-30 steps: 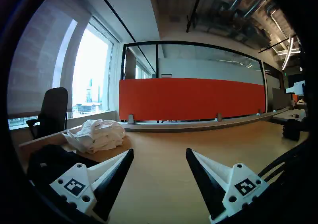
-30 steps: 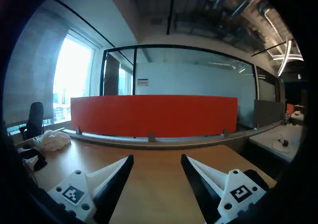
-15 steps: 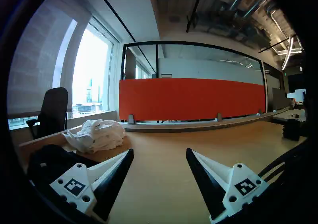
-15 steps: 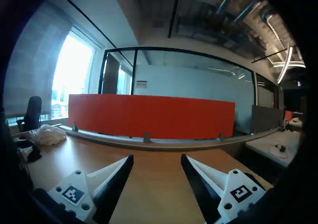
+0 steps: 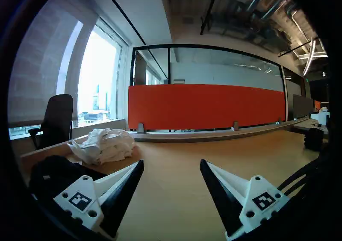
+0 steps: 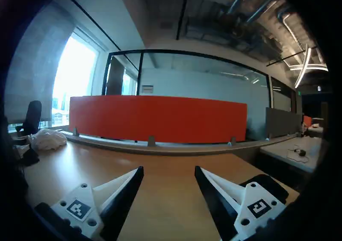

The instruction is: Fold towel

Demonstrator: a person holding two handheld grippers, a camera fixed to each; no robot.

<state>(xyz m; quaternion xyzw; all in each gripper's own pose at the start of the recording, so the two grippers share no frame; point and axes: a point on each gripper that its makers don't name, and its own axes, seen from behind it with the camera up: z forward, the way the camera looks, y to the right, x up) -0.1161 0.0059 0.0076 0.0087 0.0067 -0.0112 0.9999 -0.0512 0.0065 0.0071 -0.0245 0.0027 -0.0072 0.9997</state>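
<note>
Empty, the left claw [image 5: 172, 166] and right claw [image 6: 169, 172] gape; heaped towel [image 5: 104, 145] hides its edges.

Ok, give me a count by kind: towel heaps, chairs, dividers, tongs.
Towel heap: 1, white
Chair: 1, black
Divider: 1, orange
Tongs: 2, left tongs and right tongs, both open
Total: 5

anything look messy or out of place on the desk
The white towel lies crumpled in a heap at the far left of the desk, not spread flat. Nothing looks spilled or damaged.
</note>
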